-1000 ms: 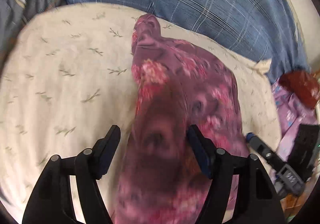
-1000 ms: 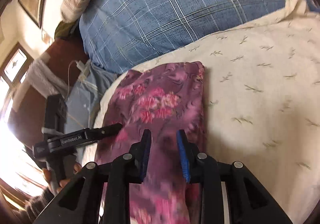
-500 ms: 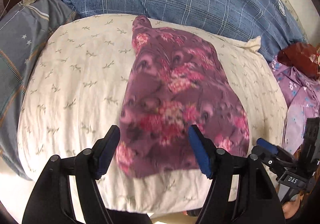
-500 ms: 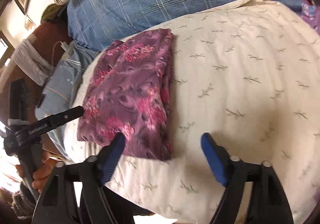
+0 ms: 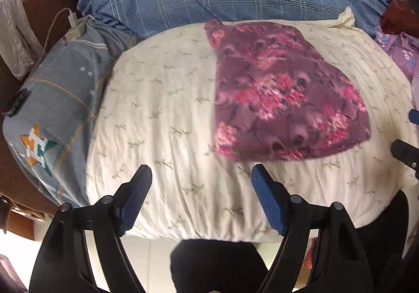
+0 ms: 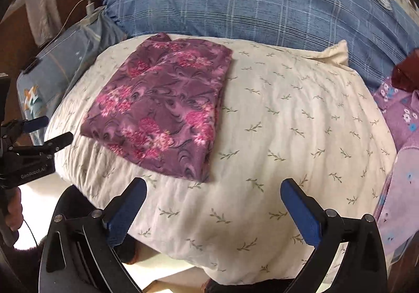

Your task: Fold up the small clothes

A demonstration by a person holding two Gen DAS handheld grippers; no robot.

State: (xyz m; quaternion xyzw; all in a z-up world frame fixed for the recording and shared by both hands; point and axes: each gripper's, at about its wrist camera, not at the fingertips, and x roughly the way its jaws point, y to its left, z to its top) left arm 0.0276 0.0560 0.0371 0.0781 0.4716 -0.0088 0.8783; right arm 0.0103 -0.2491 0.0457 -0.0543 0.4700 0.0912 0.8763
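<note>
The folded purple floral garment point(image 6: 162, 109) lies flat on the cream pillow point(image 6: 288, 135), toward the pillow's left half in the right wrist view. Its long axis runs from the near edge of the pillow toward the blue plaid bedding point(image 6: 262, 4) behind it; the narrower end points at the bedding, the wider end at the person. The folded edge is on its right side.

The left hand-held gripper point(image 5: 201, 198) is released, its jaws opening, with nothing between them; it hangs over the near edge of the pillow, clear of the garment. The right hand-held gripper point(image 6: 213, 211) is likewise released, its jaws opening wide, with only bare pillow between them, and it is apart from the garment.

A blue pillowcase with a star emblem point(image 5: 52, 114) lies left of the pillow. Lilac flowered cloth point(image 6: 400, 135) lies on the right.
</note>
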